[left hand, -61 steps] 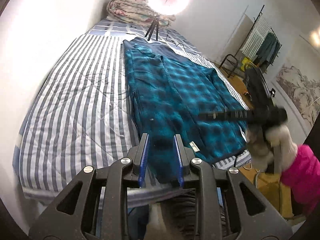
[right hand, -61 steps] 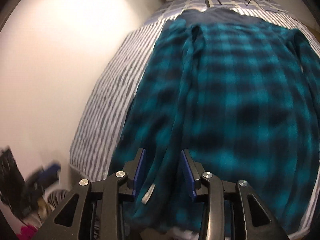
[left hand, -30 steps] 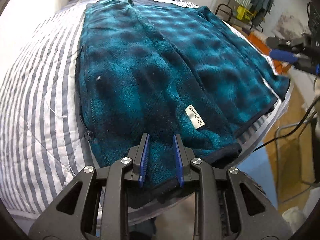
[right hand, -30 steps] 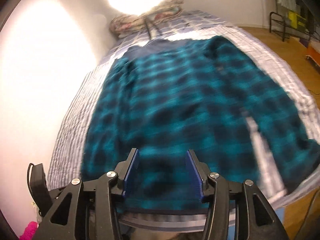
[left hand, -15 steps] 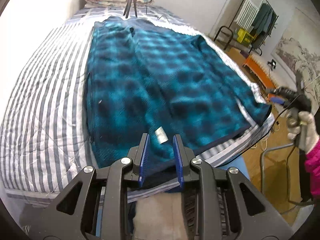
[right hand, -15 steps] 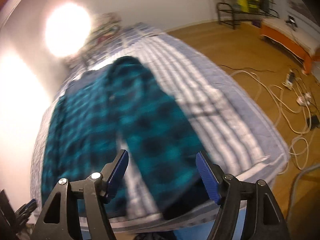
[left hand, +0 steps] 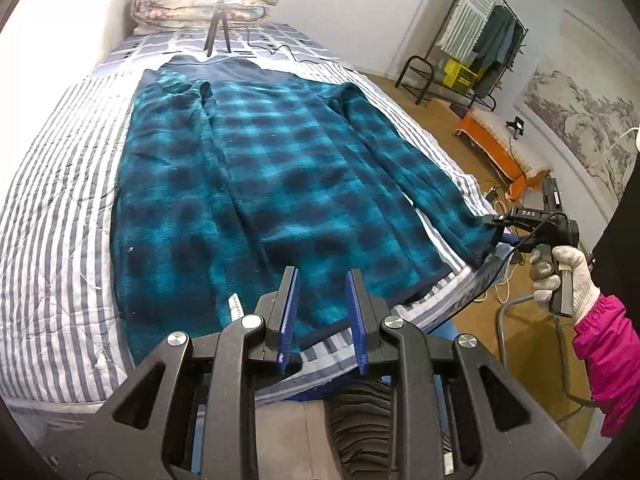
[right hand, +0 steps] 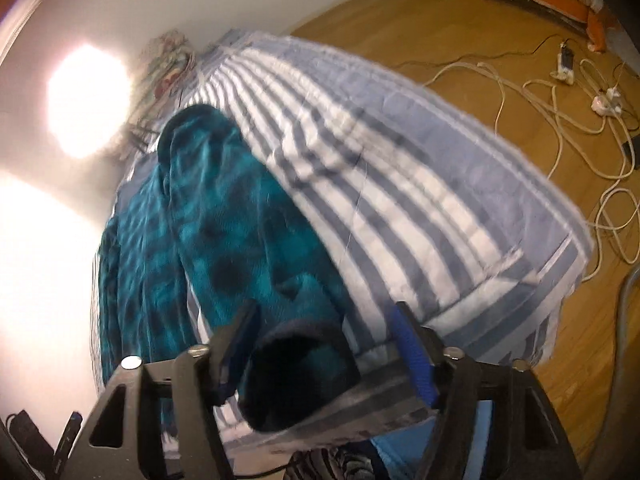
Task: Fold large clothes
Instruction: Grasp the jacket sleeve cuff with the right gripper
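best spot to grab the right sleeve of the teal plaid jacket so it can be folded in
Grip the dark cuff of the sleeve, coming from the foot of the bed. It overhangs that edge, free of the mattress, and the right gripper already straddles it.

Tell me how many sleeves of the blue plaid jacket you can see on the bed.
2. One sleeve lies folded over the jacket's left side, near the wall. The other sleeve runs along its right edge, and its cuff sits between the right gripper's open jaws.
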{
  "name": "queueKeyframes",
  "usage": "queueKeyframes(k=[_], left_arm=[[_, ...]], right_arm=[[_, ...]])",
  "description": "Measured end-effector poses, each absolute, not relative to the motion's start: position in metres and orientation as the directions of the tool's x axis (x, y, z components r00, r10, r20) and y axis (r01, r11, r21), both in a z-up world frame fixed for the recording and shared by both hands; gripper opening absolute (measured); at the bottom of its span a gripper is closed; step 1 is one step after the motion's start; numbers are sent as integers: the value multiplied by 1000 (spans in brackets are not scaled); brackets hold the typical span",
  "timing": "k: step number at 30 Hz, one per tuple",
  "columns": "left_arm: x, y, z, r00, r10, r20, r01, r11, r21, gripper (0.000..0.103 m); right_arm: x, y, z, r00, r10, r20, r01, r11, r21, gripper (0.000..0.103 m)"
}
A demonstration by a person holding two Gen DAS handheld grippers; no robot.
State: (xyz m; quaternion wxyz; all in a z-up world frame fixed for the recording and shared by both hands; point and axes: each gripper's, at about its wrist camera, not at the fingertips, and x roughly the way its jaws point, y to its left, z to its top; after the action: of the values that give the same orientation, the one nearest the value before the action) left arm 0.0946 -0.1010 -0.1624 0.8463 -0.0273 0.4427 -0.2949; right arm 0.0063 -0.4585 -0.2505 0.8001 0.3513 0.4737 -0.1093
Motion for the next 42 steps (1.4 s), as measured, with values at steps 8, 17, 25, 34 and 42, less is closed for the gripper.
queueKeyframes(k=[8,17,25,34,42], left_arm=[[95,-98,-165,432,-527,-732,467,825,-319,23],[107,-83,-164,438,-556,-707,420,822,-386,23],[119,-76,-169,430,-580,-692,373,812,-449,23],[137,-106,-194,331,-647,-687,341,761,-553,32],[161,-157,-220,215,-693,-689,342,714,-611,43]], right_arm=[[10,-437,-226,583,211,-784,442,727,525,6],[50,-350,-161,643,192,-741,193,896,400,5],[73,-243,-167,561,313,-766,-134,948,289,5],[75,-188,-242,350,373,-859,-293,915,278,10],[70,-232,-210,373,517,-770,-321,851,416,36]])
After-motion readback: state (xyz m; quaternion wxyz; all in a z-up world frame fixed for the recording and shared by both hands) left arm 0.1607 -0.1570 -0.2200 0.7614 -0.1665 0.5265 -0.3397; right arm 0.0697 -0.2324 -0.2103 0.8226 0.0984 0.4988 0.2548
